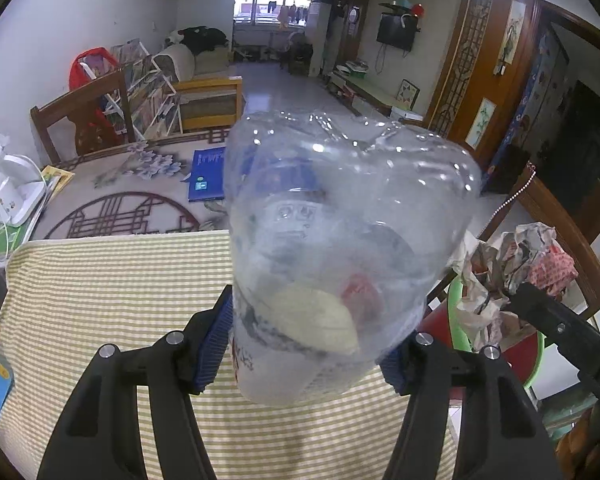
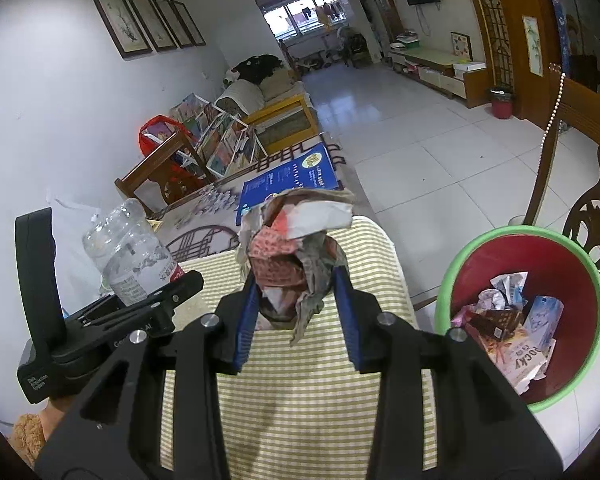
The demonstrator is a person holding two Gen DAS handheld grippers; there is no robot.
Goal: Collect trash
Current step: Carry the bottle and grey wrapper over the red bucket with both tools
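left gripper (image 1: pixel 306 344) clamps plastic bottle (image 1: pixel 340 240); right gripper (image 2: pixel 296 320) pinches crumpled paper (image 2: pixel 296 248); step: carrying; next: release over bin (image 2: pixel 452 280)

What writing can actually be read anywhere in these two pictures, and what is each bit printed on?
"OCKY": cut-off word on a flattened snack box in the green-rimmed red bin.
"Data Acquisition System": small white print, barely legible, on the left gripper body.
"DA": cut-off letters on the right gripper body.
Clear plastic bottle label: blurred.
Blue booklet on the table: too small.
Crumpled paper wad: unreadable.
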